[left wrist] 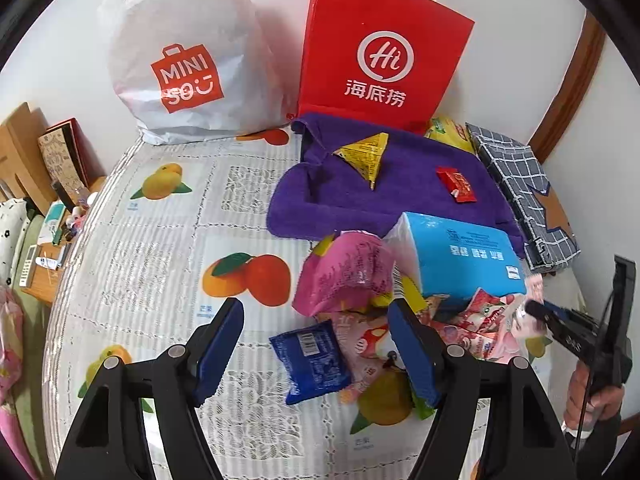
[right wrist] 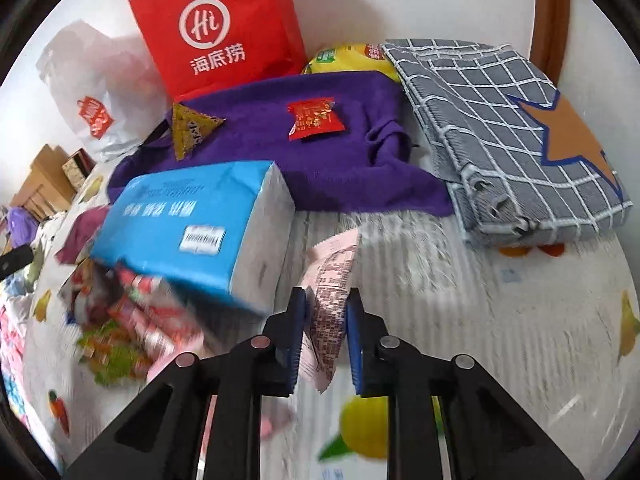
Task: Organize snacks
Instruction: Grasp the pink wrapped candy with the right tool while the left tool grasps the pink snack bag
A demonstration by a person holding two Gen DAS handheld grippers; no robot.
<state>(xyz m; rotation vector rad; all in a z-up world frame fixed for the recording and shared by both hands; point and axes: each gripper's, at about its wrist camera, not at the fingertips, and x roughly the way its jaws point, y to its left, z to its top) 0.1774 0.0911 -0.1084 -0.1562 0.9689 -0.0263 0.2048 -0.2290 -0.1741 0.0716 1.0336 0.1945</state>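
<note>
Pink snack packet [right wrist: 330, 300] is pinched between the closed blue pads of the right gripper [right wrist: 326, 320], low in the frame's centre (just right of the blue tissue pack [right wrist: 192, 232]). Half open and empty, the left gripper [left wrist: 316, 344] is held over a blue sachet [left wrist: 312, 360] on the fruit-print tablecloth [left wrist: 160, 264].
</note>
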